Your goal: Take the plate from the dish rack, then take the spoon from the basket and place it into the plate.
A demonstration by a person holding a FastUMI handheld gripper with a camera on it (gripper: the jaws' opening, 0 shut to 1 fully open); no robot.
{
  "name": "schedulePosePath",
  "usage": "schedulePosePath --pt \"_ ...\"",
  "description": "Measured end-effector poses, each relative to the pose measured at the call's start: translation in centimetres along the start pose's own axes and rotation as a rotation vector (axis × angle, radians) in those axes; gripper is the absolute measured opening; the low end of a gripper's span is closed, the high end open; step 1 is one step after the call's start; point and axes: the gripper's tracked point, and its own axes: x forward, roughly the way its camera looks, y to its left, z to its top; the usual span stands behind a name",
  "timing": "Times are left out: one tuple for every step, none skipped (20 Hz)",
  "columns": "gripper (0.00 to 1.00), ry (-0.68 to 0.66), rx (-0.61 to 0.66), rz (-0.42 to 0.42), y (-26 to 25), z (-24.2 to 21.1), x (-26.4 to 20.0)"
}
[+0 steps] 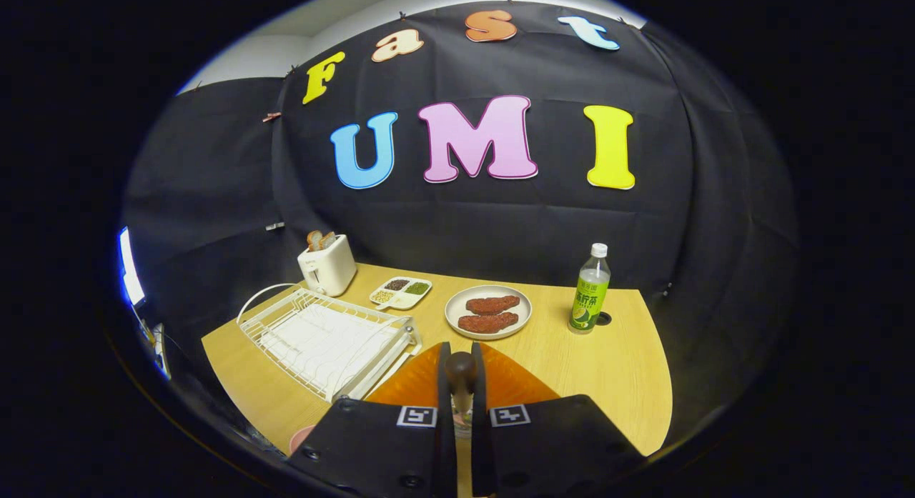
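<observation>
Pinching a brown-handled spoon [461,373] between its nearly closed fingers, the hand-held gripper [461,391] hangs right over an orange plate [511,384] that sits on the wooden surface [607,362] just ahead of it. The white dish rack [325,341] is just left of the plate, with a toaster [327,266] behind it holding toast, plus a little divided tray [400,292] of beans. Further back there's a pale plate with two red meat pieces [489,312], and a green bottle [590,289] stands off to its right.
</observation>
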Motion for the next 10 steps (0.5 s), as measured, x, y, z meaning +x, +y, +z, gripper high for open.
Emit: schedulePosePath --pt "0.12 -0.007 -0.012 0.008 0.4 0.4 -0.6" --pt "0.12 -0.010 -0.019 0.018 1.1 0.8 -1.1" --pt "0.12 -0.011 -0.022 0.030 1.8 0.9 -1.6" --pt "0.12 -0.014 -0.025 0.042 2.7 1.1 -2.1" --pt "0.12 -0.019 -0.029 0.051 3.5 1.1 -2.6" --pt "0.12 -0.018 -0.036 0.057 4.3 0.7 -2.9" --pt "0.12 -0.006 -0.041 0.059 5.0 0.0 -3.2" --pt "0.12 0.019 -0.040 0.056 5.7 -1.0 -3.3" --pt "0.12 0.046 -0.028 0.053 6.3 -1.9 -3.5" --pt "0.12 0.064 -0.012 0.051 7.0 -2.8 -3.6"
